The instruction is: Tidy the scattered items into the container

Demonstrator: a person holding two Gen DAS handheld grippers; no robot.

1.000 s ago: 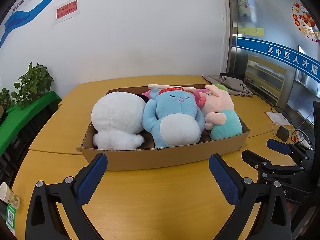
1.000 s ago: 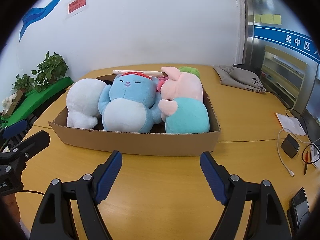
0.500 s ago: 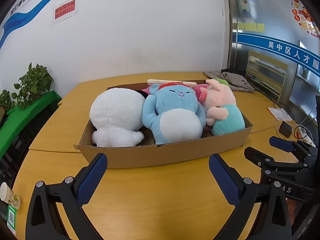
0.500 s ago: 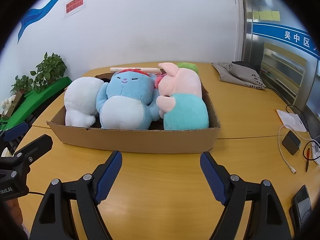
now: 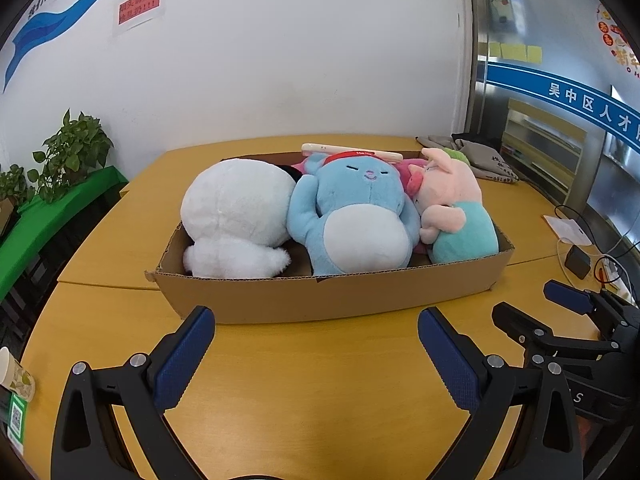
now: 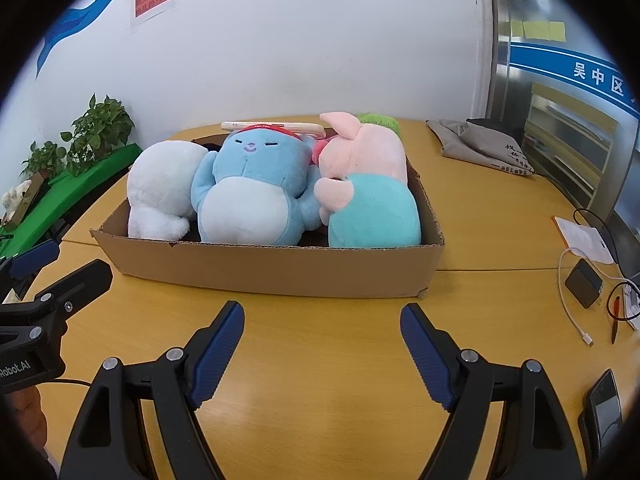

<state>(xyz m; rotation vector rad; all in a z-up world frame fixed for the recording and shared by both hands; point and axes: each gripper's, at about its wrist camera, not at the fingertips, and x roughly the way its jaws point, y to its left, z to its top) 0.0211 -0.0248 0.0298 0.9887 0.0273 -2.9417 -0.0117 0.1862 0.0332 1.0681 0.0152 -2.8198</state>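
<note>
A cardboard box (image 5: 328, 294) sits on the surface (image 5: 312, 380), holding three plush toys side by side: a round plush (image 5: 236, 216) at left, a bear-like plush (image 5: 356, 216) in the middle, a pig plush (image 5: 456, 216) at right. A folded bag (image 6: 484, 148) lies behind and right of the box; a charger and cable (image 6: 582, 282) lie to its right.

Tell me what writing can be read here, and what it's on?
"吴中区人才": blue band across the glass partition, running out of view.
"Robot.AI": left gripper's black body; its start is cut off.
Red wall notice, grey bag, blue plush's red headband: print too blurred to read.
</note>
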